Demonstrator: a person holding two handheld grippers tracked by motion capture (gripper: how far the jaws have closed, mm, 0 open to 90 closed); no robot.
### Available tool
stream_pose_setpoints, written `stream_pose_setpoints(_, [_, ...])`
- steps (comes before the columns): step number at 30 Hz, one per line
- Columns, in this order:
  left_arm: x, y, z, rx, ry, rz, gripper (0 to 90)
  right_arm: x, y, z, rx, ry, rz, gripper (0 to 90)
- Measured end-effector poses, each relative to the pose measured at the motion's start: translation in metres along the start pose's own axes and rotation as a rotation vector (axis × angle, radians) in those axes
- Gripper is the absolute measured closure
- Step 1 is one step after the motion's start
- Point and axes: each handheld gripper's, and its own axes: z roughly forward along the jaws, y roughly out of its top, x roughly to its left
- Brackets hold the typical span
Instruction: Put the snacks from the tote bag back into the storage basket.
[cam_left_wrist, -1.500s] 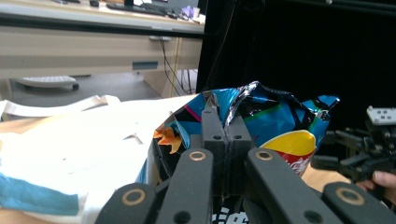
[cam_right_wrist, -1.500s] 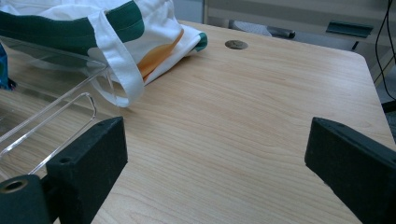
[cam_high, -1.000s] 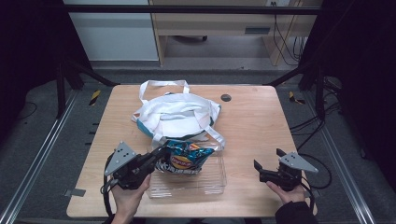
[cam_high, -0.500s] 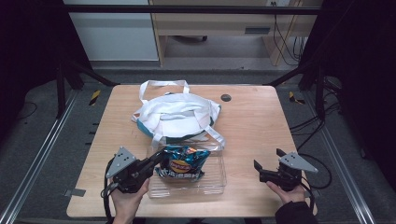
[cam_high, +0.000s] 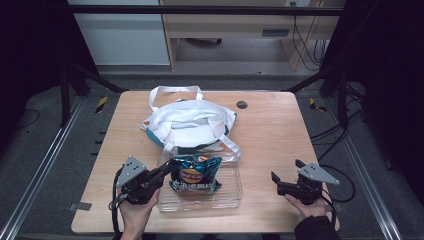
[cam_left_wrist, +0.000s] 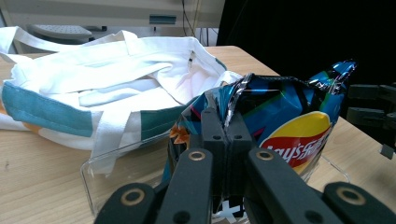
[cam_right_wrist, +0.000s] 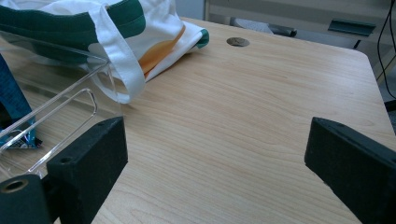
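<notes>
Your left hand-held gripper is pinching the top edge of the chip bag, with its jaws pressed tight on the crinkly foil. The bag sits in the clear plastic bin at the near edge of the counter, just in front of you. It looks like you are in the middle of lifting the bag out of the bin or setting it down in it; I cannot tell which.

Your right hand-held gripper rests near the counter's right side, spread wide and holding nothing.

If the bag should go into the white tote bag just behind the bin, you will need to lift it up and over.

The bag says "Lay's" on a red and yellow badge.
</notes>
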Motion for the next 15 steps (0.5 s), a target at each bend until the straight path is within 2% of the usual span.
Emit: stream_pose_setpoints(15, [0.006,0.008,0.012,0.016,0.023,-0.012,89.8,0.000,-0.001,0.001,0.006,-0.002,0.000,6.2])
